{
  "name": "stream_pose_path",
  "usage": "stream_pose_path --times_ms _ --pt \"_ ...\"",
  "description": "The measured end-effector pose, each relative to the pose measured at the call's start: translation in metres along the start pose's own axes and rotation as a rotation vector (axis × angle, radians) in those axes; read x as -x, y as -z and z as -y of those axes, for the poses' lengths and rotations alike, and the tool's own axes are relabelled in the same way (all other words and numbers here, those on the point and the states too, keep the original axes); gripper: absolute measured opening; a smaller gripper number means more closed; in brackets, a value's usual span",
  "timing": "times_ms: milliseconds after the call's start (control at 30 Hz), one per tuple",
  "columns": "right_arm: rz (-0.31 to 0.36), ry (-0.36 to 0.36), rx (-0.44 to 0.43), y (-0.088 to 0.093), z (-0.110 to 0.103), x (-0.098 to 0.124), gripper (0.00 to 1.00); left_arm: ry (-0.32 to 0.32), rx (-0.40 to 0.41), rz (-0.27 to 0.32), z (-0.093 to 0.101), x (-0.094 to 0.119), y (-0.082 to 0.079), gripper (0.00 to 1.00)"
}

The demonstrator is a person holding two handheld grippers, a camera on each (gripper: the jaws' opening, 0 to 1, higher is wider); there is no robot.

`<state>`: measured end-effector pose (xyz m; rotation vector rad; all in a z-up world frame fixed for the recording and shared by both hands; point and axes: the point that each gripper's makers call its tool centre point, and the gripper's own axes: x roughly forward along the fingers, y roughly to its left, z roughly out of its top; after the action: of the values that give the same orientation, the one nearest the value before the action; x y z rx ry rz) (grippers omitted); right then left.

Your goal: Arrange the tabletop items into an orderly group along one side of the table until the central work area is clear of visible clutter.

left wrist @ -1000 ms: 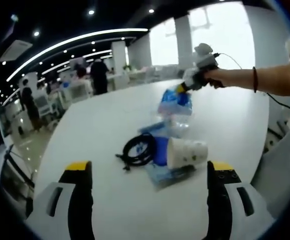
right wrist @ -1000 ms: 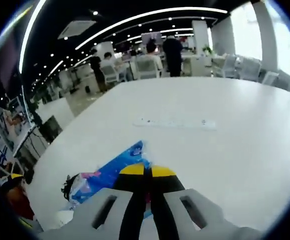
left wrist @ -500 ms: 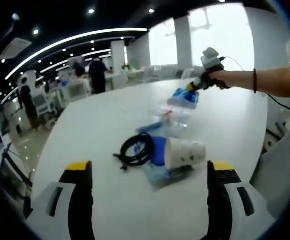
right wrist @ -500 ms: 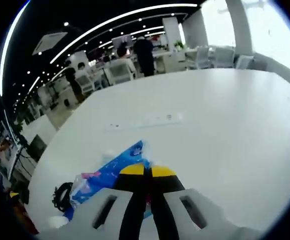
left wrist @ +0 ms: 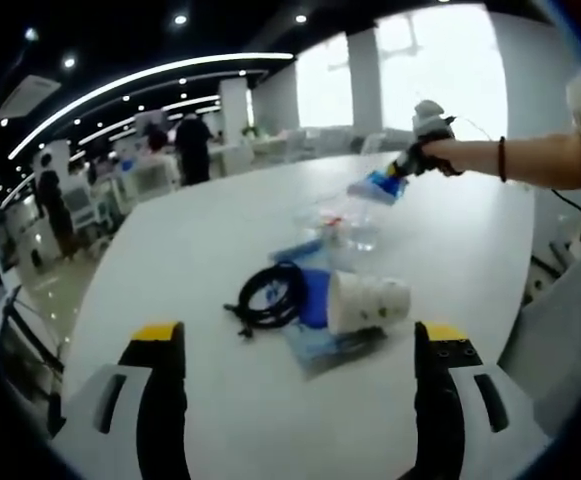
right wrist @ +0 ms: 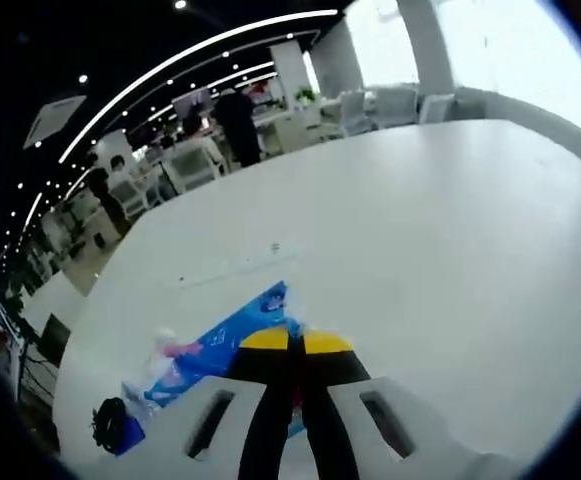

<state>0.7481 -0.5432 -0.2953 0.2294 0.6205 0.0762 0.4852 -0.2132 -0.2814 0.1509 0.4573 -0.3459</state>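
You are carrying the blue packet (right wrist: 220, 340) clamped in your right gripper (right wrist: 292, 345), long axis trailing left above the counter (right wrist: 450, 250); your left gripper (left wrist: 300, 340), fingers spread and empty, is facing the cable coil (left wrist: 270, 295) and paper cup (left wrist: 368, 303).

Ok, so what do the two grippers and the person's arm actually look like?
Each gripper has pale grey slotted jaws with black inner faces and yellow tips: the left gripper and the right gripper. The arm wears a dark wristband; a thin cable trails from the handle.

An open-plan office: rows of desks and chairs (left wrist: 150, 178), people (left wrist: 192, 147), curved ceiling light strips (left wrist: 140, 80).
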Motion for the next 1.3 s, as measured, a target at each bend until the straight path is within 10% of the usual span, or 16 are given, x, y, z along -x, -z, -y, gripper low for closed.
stream_pose_path --times_ms 1300 --pt "-0.027 0.144 -0.198 0.036 0.063 -0.045 0.01 0.03 0.012 -0.05 0.006 -0.006 0.014 0.91"
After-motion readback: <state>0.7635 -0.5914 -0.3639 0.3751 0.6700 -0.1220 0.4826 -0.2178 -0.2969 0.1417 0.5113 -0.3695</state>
